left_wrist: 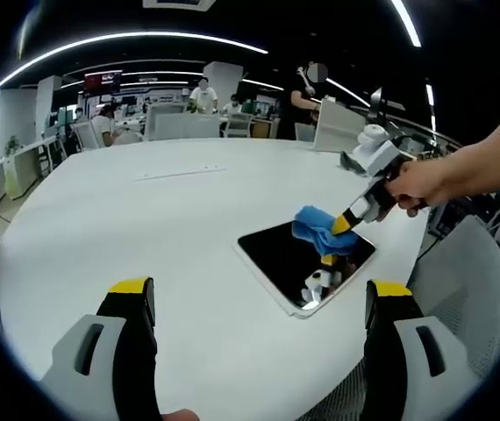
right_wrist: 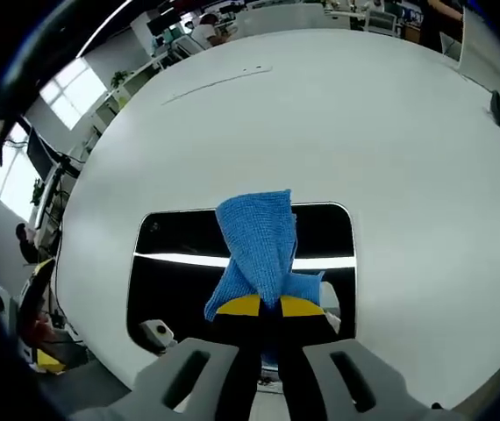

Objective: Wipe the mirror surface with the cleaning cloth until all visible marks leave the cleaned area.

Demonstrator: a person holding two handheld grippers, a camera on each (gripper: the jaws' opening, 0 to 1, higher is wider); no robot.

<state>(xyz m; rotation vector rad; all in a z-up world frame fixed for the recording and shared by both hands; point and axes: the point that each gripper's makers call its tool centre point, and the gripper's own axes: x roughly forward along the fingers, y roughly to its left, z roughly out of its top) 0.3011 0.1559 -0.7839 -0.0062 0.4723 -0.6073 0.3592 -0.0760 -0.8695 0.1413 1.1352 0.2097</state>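
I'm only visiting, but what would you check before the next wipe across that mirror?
1. Cloth gripped by right gripper: ok, jaws shut on it.
2. Cloth over the mirror: ok.
3. Mirror fully on the table: ok, though near the edge.
4. Left gripper clear of the mirror: ok, open and apart from it.
5. Marks left on the glass: cannot tell, reflections hide them.

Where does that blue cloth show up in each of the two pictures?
Left gripper view: the blue cloth sits right of centre, on the far edge of the mirror, held by the right tongs coming in from the right.
Right gripper view: the cloth hangs in the middle, pinched in that view's own tongs.
Shared landmark: the dark mirror on the white table.
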